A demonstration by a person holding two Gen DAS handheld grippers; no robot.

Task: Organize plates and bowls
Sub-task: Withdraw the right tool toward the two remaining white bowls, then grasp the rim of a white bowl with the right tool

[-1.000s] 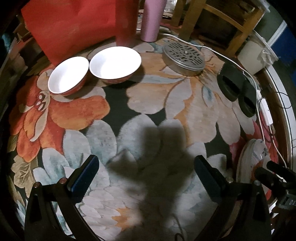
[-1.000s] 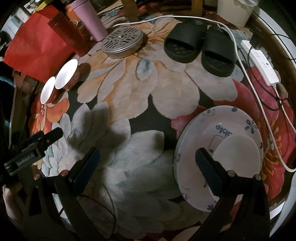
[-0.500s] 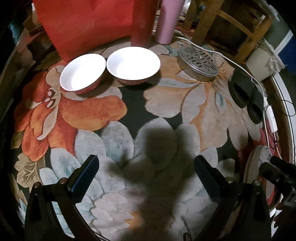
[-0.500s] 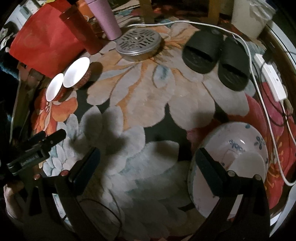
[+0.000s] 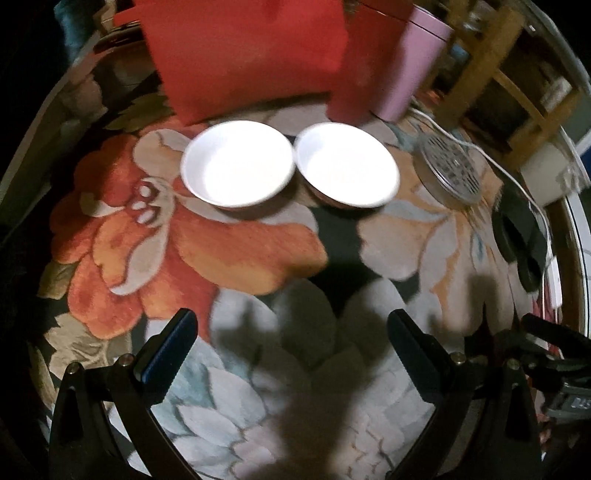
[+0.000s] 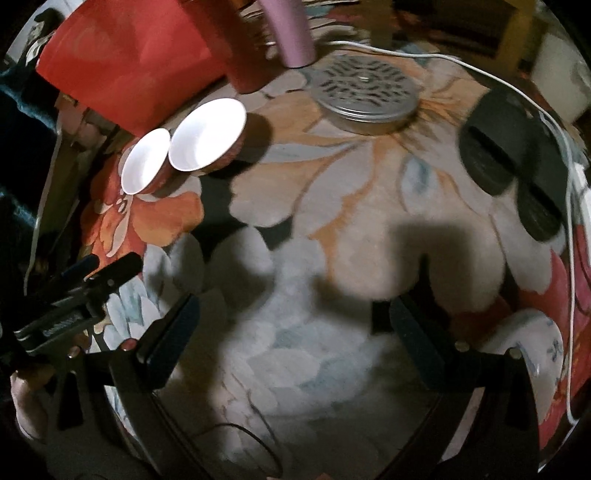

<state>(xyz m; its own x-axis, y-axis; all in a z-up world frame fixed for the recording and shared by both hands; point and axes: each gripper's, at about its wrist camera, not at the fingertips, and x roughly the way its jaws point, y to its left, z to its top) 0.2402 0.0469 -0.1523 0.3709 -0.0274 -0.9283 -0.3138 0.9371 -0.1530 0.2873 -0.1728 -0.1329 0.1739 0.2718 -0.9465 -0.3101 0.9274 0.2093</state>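
Left wrist view is showing you two bowls sitting rim to rim on the floral rug (image 5: 229, 251), just in front of the red bag (image 5: 251, 51). Both are glaring white inside; the left bowl (image 5: 238, 164) is lying nearest the orange flower, and the right bowl (image 5: 347, 164) is showing a dark reddish outer wall under its rim. Your left tongs (image 5: 291, 343) are hovering wide apart over the rug, well short of the bowls and gripping nothing. Right wrist view is showing your right tongs (image 6: 293, 325) spread apart too, empty, far from the red bag. Behind their right finger, a white plate with blue marks (image 6: 535, 339) is lying on the rug, farthest from the bag. A perforated metal lid (image 6: 364, 92) is resting beyond the bowls, beside a pink tumbler (image 6: 291, 33).
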